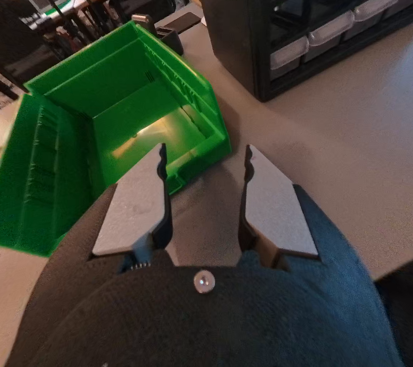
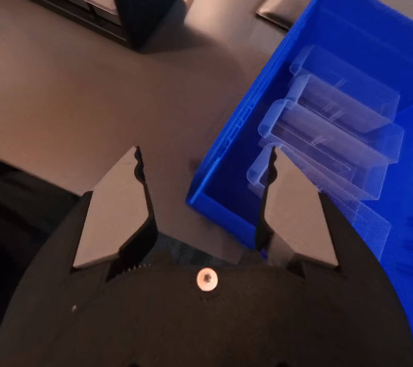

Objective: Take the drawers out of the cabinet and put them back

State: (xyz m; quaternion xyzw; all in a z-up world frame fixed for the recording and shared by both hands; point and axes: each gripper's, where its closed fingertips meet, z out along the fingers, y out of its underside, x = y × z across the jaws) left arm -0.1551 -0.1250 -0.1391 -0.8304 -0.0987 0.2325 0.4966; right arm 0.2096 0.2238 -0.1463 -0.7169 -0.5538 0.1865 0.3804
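Here the left gripper (image 1: 204,148) hangs released over the table (image 1: 312,132), jaws apart and holding nothing, with the black drawer cabinet (image 1: 290,32) at one o'clock and an empty green bin (image 1: 67,132) at ten o'clock. The right gripper (image 2: 205,150) is likewise spread and empty; clear plastic drawers (image 2: 335,123) lie in a blue bin (image 2: 234,150) at two o'clock, just beyond its right finger (image 2: 288,199).
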